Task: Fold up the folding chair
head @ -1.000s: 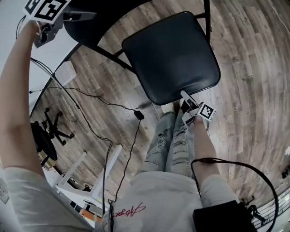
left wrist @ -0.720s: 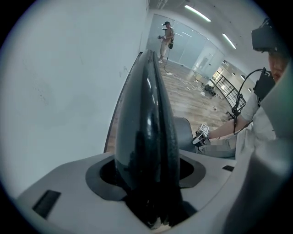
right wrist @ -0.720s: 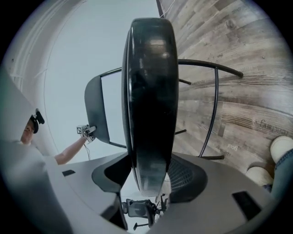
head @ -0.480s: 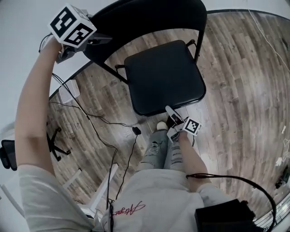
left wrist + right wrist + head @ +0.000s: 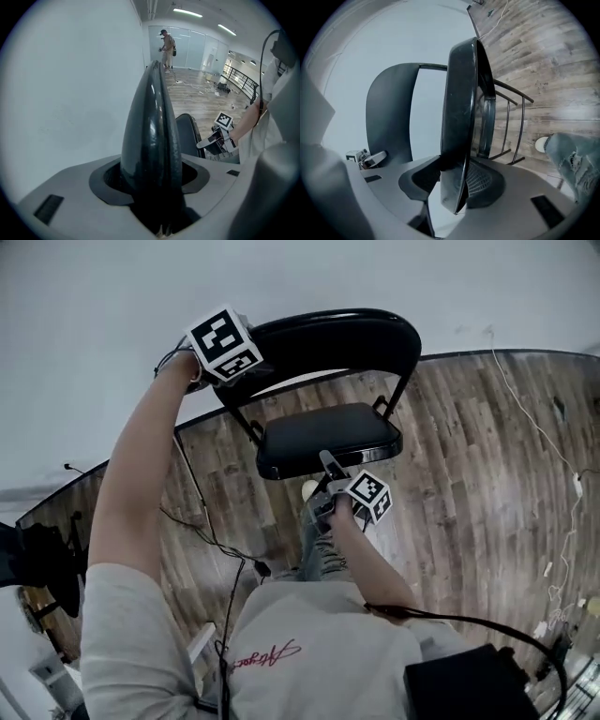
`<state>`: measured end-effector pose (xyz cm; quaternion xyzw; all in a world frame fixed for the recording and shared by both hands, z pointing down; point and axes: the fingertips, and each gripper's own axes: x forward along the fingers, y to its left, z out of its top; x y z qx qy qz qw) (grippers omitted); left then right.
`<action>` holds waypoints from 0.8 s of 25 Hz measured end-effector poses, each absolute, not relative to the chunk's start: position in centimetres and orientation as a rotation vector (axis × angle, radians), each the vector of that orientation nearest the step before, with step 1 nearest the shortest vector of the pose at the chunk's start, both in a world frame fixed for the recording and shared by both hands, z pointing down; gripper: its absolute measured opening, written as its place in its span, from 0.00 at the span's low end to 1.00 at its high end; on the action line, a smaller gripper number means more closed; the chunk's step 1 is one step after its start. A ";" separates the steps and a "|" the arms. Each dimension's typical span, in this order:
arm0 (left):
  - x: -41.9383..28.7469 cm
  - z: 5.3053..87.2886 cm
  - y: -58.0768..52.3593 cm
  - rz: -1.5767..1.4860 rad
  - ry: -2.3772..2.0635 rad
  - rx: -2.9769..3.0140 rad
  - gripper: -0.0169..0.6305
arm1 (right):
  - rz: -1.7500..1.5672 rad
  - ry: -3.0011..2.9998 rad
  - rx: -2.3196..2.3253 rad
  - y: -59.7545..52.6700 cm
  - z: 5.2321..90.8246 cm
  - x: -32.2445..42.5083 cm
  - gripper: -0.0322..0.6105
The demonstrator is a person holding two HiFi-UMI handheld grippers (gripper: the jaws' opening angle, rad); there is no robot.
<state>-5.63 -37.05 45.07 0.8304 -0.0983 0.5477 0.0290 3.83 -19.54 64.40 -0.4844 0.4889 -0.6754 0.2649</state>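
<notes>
**Gripping the chair front and back**

The chair (image 5: 401, 395) stands on the wood floor (image 5: 469, 474) at 12 o'clock. The left hand-held gripper (image 5: 246, 379), jaws closing, clamps the backrest (image 5: 337, 336) at its 9 o'clock end. The right hand-held gripper (image 5: 328, 474), jaws closing, pinches the seat (image 5: 328, 432) by its 6 o'clock edge.

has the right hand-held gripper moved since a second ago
Yes. The right hand-held gripper, jaws closing on the seat front edge, has risen from near the floor toward the backrest, tipping the seat up.
</notes>
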 end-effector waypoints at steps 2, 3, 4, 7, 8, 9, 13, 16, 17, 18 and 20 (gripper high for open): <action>-5.5 44.5 -38.3 1.694 -0.298 2.565 0.45 | -1.824 1.320 -1.317 -22.7 62.8 3.7 0.29; -5.5 44.2 -39.0 1.696 -0.298 2.569 0.45 | -1.817 1.332 -1.321 -24.6 62.1 3.6 0.28; -5.6 43.9 -39.8 1.697 -0.299 2.573 0.45 | -1.811 1.345 -1.329 -26.7 61.4 3.4 0.27; -5.8 43.8 -41.8 1.696 -0.291 2.577 0.44 | -1.834 1.371 -1.374 -31.6 60.8 2.5 0.26; -5.8 44.0 -42.4 1.691 -0.284 2.579 0.44 | -1.854 1.368 -1.381 -32.5 60.9 2.2 0.25; -5.8 44.2 -43.0 1.685 -0.277 2.582 0.43 | -1.874 1.368 -1.384 -33.3 61.1 2.0 0.25; -6.2 44.8 -46.2 1.657 -0.237 2.570 0.42 | -1.923 1.399 -1.402 -36.2 61.2 1.3 0.25; -6.4 45.4 -48.9 1.633 -0.202 2.551 0.40 | -1.956 1.419 -1.406 -38.6 61.4 1.1 0.25; -6.5 45.6 -49.6 1.629 -0.190 2.542 0.40 | -1.967 1.421 -1.398 -39.4 61.4 0.9 0.25; -6.7 45.6 -50.2 1.626 -0.180 2.533 0.39 | -1.978 1.423 -1.387 -40.1 61.4 0.7 0.25; -7.0 45.5 -51.0 1.620 -0.163 2.517 0.37 | -1.995 1.446 -1.372 -41.5 61.3 0.4 0.26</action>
